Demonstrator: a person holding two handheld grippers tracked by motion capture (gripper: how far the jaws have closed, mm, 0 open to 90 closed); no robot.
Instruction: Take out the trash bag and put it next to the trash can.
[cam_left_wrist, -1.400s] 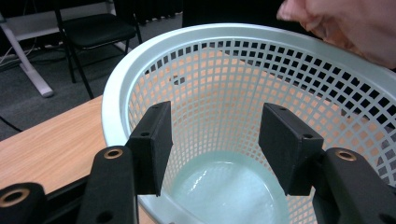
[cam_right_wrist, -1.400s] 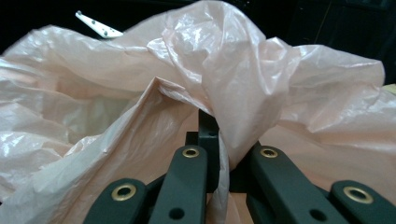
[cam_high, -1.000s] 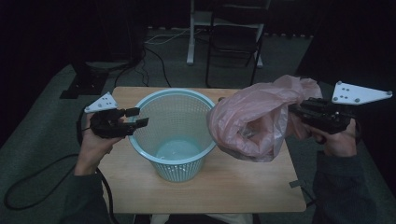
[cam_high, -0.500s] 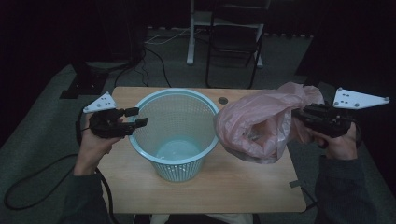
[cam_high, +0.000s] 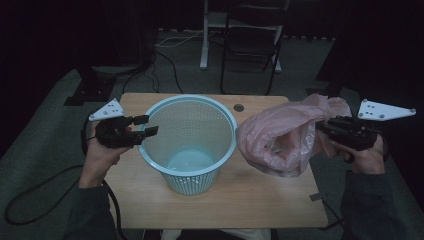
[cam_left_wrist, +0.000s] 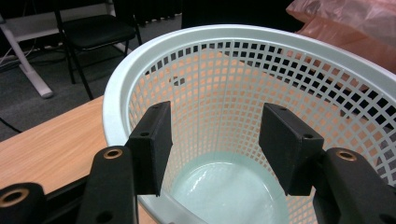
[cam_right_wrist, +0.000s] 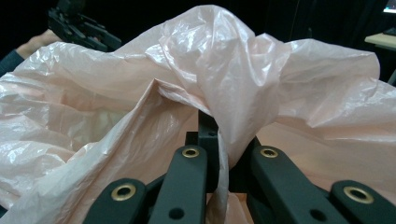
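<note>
On the table (cam_high: 260, 195): basket at centre, bag held at right.
Left hand (cam_high: 102, 150) rests at the table's left edge, forearm coming up from below; left tool (cam_high: 144, 125) points level at the light-blue basket (cam_high: 187, 142), jaws parted across its rim. Pink plastic bag (cam_high: 285, 137) hangs just beside the basket, mouth open. Right hand (cam_high: 362, 155) is held level off the right edge, right tool (cam_right_wrist: 223, 161) clamped on the bag's gathered film.

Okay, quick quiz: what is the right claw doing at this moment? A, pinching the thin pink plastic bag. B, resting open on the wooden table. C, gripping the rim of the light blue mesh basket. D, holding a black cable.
A: the right claw is shut on a gathered fold of the thin pink plastic bag, held beside the light blue plastic mesh basket.
</note>
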